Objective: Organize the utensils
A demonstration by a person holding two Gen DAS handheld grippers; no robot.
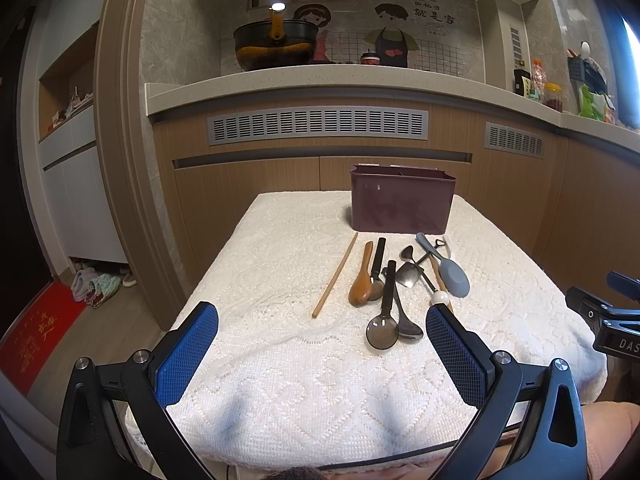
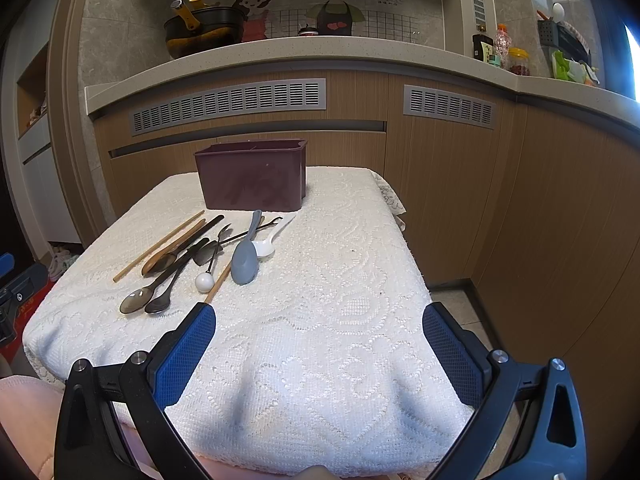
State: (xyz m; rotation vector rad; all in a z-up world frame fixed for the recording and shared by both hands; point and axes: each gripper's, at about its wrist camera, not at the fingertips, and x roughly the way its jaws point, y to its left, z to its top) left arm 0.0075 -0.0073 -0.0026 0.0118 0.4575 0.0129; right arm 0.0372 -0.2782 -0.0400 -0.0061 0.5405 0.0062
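A dark maroon utensil holder (image 1: pixel 402 204) (image 2: pixel 254 174) stands at the far side of a table under a white lace cloth (image 1: pixel 280 272) (image 2: pixel 352 264). In front of it lie several utensils: a wooden chopstick (image 1: pixel 335 276) (image 2: pixel 158 246), a wooden spoon (image 1: pixel 361 280), dark spoons (image 1: pixel 384 320) (image 2: pixel 138 300), a grey-blue spatula (image 1: pixel 450 270) (image 2: pixel 245 258), a white spoon (image 2: pixel 268 244) and a white-ball-tipped piece (image 1: pixel 441 298) (image 2: pixel 205 281). My left gripper (image 1: pixel 322 316) is open and empty over the near edge. My right gripper (image 2: pixel 319 314) is open and empty, right of the pile.
Wooden kitchen cabinets with grey vents (image 1: pixel 318 125) stand behind the table, with a counter holding a black pot (image 1: pixel 276 46) and jars (image 2: pixel 518 62). Slippers (image 1: pixel 96 284) and a red mat (image 1: pixel 36 336) lie on the floor at left.
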